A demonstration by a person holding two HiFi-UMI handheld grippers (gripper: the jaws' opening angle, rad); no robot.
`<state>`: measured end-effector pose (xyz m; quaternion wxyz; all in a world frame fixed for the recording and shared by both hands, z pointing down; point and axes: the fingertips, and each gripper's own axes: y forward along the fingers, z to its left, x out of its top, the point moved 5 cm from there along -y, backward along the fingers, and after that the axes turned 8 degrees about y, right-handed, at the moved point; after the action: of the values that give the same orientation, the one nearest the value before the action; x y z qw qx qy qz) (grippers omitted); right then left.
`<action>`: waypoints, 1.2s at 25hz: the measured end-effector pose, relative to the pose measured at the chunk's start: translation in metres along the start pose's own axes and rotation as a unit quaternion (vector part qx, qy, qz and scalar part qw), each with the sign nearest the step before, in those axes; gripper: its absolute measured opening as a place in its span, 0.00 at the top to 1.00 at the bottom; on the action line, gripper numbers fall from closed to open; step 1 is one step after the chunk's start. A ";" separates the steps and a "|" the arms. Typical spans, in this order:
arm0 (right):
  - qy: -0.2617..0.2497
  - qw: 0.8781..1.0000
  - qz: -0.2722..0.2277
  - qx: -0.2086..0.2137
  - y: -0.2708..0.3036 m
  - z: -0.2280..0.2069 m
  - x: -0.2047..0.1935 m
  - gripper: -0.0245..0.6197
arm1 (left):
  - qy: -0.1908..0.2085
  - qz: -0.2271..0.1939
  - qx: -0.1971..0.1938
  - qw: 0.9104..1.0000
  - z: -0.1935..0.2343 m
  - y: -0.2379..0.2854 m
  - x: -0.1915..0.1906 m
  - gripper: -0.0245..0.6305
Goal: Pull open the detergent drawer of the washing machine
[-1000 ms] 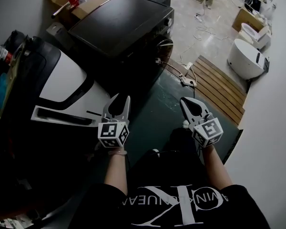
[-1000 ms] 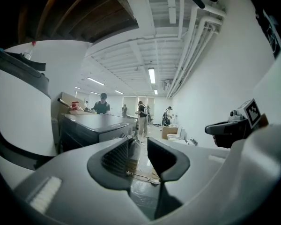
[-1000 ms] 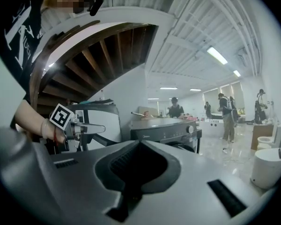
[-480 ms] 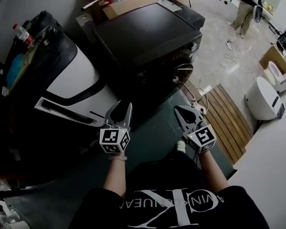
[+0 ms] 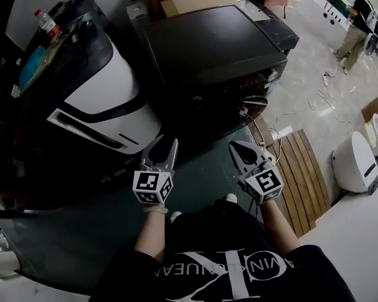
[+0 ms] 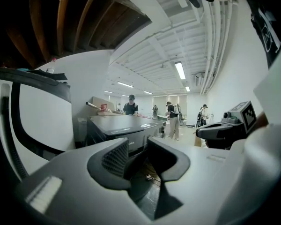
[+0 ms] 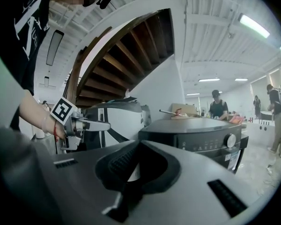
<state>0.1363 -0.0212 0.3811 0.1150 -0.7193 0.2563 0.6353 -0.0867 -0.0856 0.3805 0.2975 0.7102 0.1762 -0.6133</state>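
Standing on a dark green floor, a person holds one tool in each hand, and both point about level toward 12 o'clock. The left tool, grey with a cube of square markers, has its jaws spread. Its own view shows only floor in the gap, so it carries nothing. The right tool, of the same build, has its jaws pressed together at the tips and pinches nothing.

The big dark grey washing machine with a flat top stands at 12 o'clock from both tools, well apart from them. In the right gripper view its dark front control panel is visible, with a round silver knob at the 3 o'clock end. The detergent drawer is probably in this strip, but the panel is too dark to separate it, and the front looks flush.

A rounded white and black appliance stands at 10 o'clock from the left tool, just beside the washing machine. A brown slatted wooden pallet lies on the floor at 3 o'clock from the right tool. A brown cardboard box sits behind the machine, at 12 o'clock.
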 end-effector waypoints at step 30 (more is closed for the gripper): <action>0.027 0.994 0.049 0.095 0.076 -0.057 -0.036 0.94 | -0.150 0.041 0.060 0.986 -0.021 0.096 -0.083 0.77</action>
<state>0.1441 -0.1055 0.4379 0.1445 -0.7087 0.3538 0.5931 -0.0273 -0.1362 0.4832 0.3025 0.6329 0.0633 -0.7098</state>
